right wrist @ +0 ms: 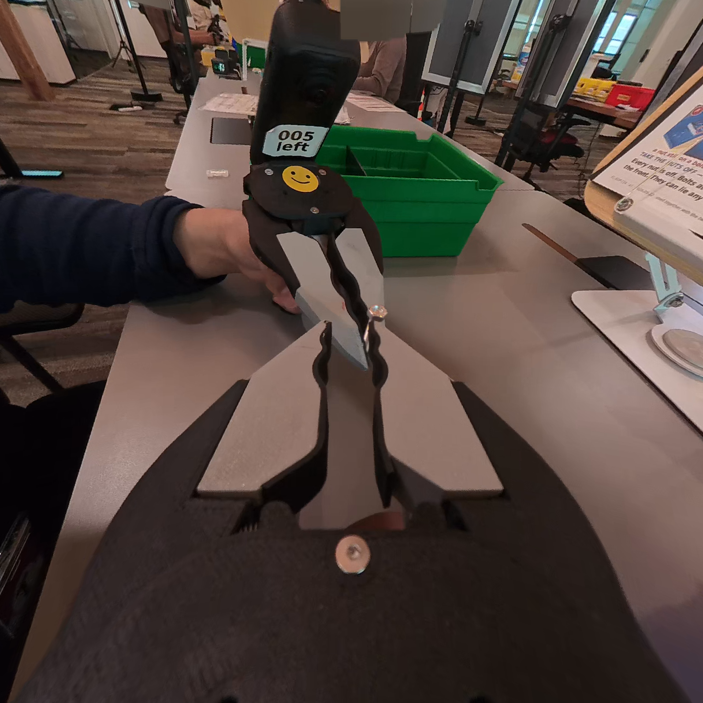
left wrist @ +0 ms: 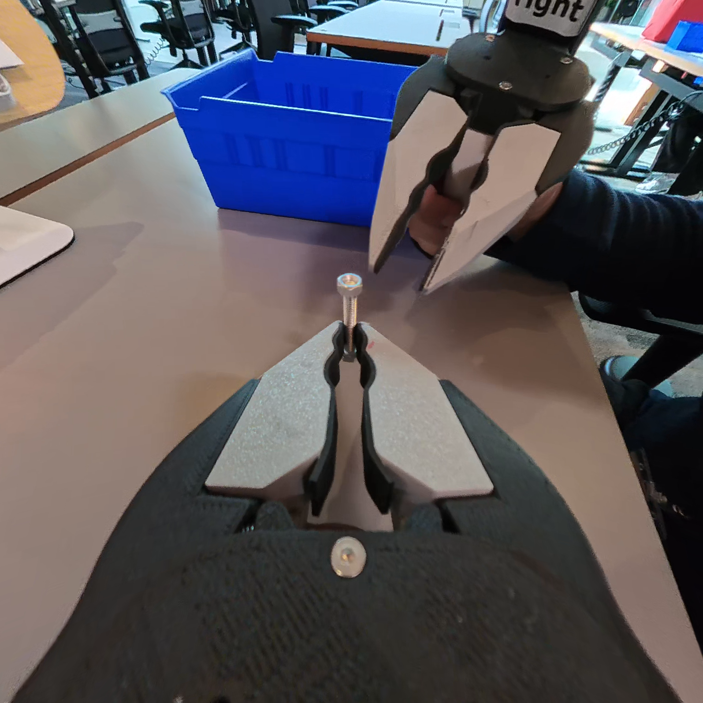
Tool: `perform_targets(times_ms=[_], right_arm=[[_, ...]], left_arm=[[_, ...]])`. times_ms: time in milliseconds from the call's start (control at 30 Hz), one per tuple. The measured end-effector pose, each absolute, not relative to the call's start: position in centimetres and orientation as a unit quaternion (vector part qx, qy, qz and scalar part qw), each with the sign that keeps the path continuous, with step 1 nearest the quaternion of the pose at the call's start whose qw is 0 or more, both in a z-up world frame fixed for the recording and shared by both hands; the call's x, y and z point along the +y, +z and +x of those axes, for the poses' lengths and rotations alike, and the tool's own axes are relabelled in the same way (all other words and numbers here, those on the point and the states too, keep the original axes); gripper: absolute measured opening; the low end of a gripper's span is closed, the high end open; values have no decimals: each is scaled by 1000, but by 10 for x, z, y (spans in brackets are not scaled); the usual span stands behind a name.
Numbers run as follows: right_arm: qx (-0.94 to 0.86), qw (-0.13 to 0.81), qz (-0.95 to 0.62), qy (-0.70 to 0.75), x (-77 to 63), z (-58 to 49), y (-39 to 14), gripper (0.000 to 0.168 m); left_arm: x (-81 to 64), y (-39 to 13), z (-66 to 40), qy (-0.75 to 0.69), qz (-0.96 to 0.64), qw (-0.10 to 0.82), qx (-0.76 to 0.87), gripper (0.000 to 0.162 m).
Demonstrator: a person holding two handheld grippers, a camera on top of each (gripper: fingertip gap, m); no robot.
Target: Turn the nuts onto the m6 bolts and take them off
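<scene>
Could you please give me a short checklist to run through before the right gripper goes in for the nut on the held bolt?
1. Left gripper clamped on the bolt: ok, the jaws pinch the threaded shaft.
2. Nut exposed for gripping: ok, it sits at the bolt's far end, beyond the fingertips.
3. Right gripper open: ok, there is a clear gap between its fingers and nothing is in it.
4. Right gripper lined up on the nut: not ok, in the left wrist view it hangs off to one side.
5. Nut free to turn: cannot tell.
6. Blue bin clear of the approach: ok, it stands farther back.
</scene>
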State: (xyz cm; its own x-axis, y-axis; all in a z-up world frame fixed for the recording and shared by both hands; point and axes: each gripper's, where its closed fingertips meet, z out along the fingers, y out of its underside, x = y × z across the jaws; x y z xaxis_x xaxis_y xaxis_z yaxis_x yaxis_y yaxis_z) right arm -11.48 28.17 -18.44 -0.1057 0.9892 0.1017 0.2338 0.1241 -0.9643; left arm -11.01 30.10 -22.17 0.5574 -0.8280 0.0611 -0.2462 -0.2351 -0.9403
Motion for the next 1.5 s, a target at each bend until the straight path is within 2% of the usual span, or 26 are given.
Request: perform_targets(times_ms=[367, 433, 700, 767, 800, 833, 967, 1100, 1200, 1233, 1267, 1367, 1500], right_arm=[[-611, 437, -509, 421, 281, -119, -188, 25], [-609, 432, -506, 432, 280, -116, -187, 16], [-600, 421, -514, 446, 280, -124, -186, 25], [-602, 420, -519, 438, 281, -123, -190, 33], [-603, 419, -519, 437, 281, -120, -190, 28], [-605, 415, -512, 447, 278, -117, -188, 13], [-565, 433, -521, 470, 290, -116, -176, 26], [-571, 404, -521, 489, 283, -124, -179, 32], [-584, 395, -522, 480, 278, -123, -184, 37], [-588, 392, -515, 485, 276, -119, -183, 19], [-583, 393, -507, 498, 274, -116, -178, 13], [-543, 413, -511, 523, 286, -112, -165, 23], [-548, 392, -527, 518, 286, -124, -174, 37]], left_arm=[[298, -225, -104, -290, -727, 489, 384, 3], [303, -224, -110, -291, -733, 494, 365, 3], [296, -224, -98, -299, -722, 488, 388, 3], [301, -225, -104, -284, -731, 494, 376, 3], [306, -225, -111, -276, -738, 499, 361, 3], [312, -223, -118, -273, -745, 505, 341, 3], [309, -209, -120, -309, -725, 520, 329, 3], [295, -216, -99, -301, -713, 502, 386, 3], [304, -215, -107, -283, -721, 516, 366, 3], [311, -213, -117, -274, -730, 525, 342, 3], [319, -210, -128, -266, -737, 536, 314, 3], [320, -205, -137, -273, -735, 543, 301, 3], [304, -209, -108, -290, -716, 523, 360, 3]])
